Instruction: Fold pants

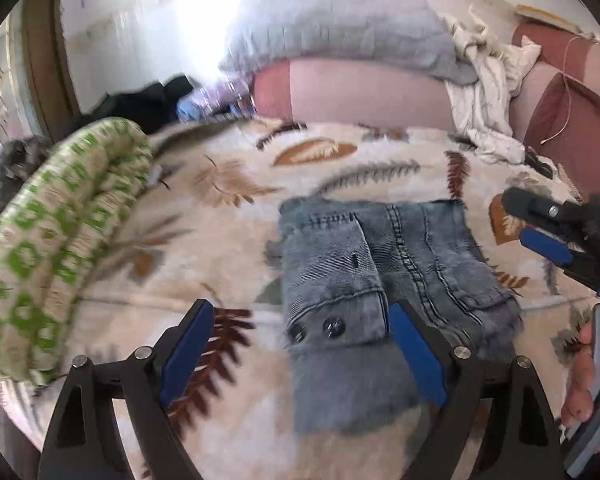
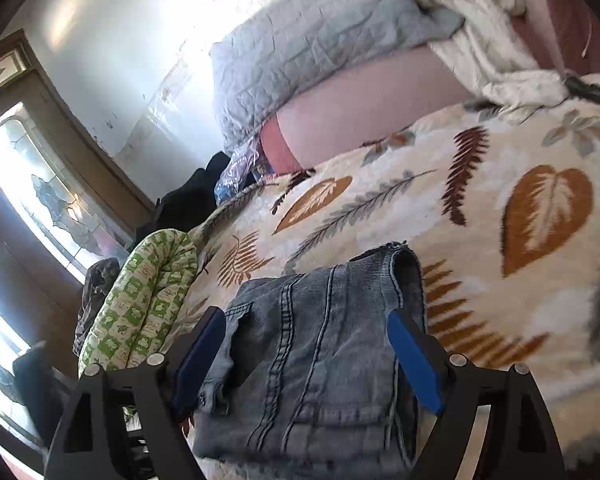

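Pants [image 1: 380, 268]: grey-blue denim, folded into compact bundle, flat on leaf-print blanket [image 1: 340, 160].
Left gripper [image 1: 296, 344]: jaws spread wide, nothing gripped; above near edge of bundle, buttoned waistband corner between blue pads.
Right gripper [image 2: 306, 350]: jaws wide apart, empty; bundle lies below and between fingers, pads not pressing it. In left wrist view it sits at right edge, beside bundle, person's hand [image 1: 580, 384] on handle.
Green-patterned cushion [image 1: 60, 232]: left of pants, on blanket edge.
Containers: cannot tell any.
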A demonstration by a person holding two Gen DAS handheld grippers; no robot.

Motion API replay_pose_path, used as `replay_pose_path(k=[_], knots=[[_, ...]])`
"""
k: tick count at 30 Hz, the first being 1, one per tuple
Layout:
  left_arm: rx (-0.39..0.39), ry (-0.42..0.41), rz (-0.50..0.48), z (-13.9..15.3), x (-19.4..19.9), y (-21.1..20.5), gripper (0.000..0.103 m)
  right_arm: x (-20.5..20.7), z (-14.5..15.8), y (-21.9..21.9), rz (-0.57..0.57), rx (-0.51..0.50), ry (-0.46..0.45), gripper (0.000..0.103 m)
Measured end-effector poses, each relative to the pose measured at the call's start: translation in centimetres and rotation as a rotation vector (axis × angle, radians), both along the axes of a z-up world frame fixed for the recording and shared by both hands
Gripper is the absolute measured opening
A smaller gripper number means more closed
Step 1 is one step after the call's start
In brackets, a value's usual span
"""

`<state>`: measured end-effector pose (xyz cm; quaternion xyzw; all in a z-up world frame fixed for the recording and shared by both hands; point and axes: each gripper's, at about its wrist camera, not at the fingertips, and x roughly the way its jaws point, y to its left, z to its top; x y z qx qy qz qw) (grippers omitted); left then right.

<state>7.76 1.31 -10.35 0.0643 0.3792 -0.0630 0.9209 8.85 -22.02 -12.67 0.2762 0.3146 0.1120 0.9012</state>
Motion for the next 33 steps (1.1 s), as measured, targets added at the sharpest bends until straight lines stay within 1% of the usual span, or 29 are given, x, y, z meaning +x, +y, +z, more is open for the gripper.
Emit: replay_pose_path(k=[4, 7, 10, 12, 13, 15, 16, 18, 19, 21, 25, 28, 31, 33], knots=[[-0.027, -0.039, 0.023, 2.5, -2.7, 2.0, 0.09, -3.1, 1.2, 0.4, -0.041, -0.05, -0.046, 0.091], [-0.05, -0.103, 0.047, 5.2, -5.3, 3.7, 0.09, -5.6, 1.8, 0.8, -0.046, -0.081, -0.068, 0.091], [-0.064, -0.16, 0.065, 8.1, -7.8, 5.6, 0.09, -8.0, 3.3, 2.3, -0.049, -0.148, -0.114, 0.091], [-0.078, -0.186, 0.078, 9.9, -9.3, 6.6, 0.09, -9.7, 5.0, 3.7, -0.027, -0.199, -0.161, 0.091], [-0.084, -0.198, 0.087, 10.7, -10.0, 7.1, 0.09, -10.6, 6.3, 4.7, -0.015, -0.226, -0.186, 0.091], [-0.089, -0.243, 0.104, 12.8, -12.0, 8.4, 0.092, -11.9, 8.3, 5.9, 0.002, -0.236, -0.229, 0.091], [-0.082, -0.261, 0.11, 13.6, -12.8, 8.8, 0.092, -12.6, 9.4, 6.6, 0.006, -0.241, -0.248, 0.091], [-0.052, -0.303, 0.134, 15.5, -15.0, 9.9, 0.092, -13.6, 11.4, 8.0, -0.01, -0.263, -0.258, 0.097], [-0.046, -0.324, 0.148, 16.2, -16.0, 10.3, 0.092, -14.1, 12.3, 8.7, -0.012, -0.267, -0.265, 0.098], [-0.028, -0.374, 0.164, 17.8, -18.7, 11.5, 0.092, -14.8, 14.1, 10.0, 0.005, -0.262, -0.274, 0.099], [0.004, -0.424, 0.183, 19.8, -23.2, 13.1, 0.094, -15.9, 17.3, 12.4, -0.006, -0.215, -0.29, 0.099], [0.019, -0.472, 0.201, 21.4, -25.7, 14.1, 0.096, -17.3, 20.1, 14.7, 0.007, -0.202, -0.329, 0.099], [0.007, -0.545, 0.223, 23.8, -28.7, 15.4, 0.096, -19.0, 22.9, 16.3, 0.035, -0.179, -0.357, 0.099], [-0.011, -0.585, 0.228, 25.0, -30.1, 15.9, 0.099, -20.1, 24.8, 16.8, 0.029, -0.177, -0.377, 0.099]])
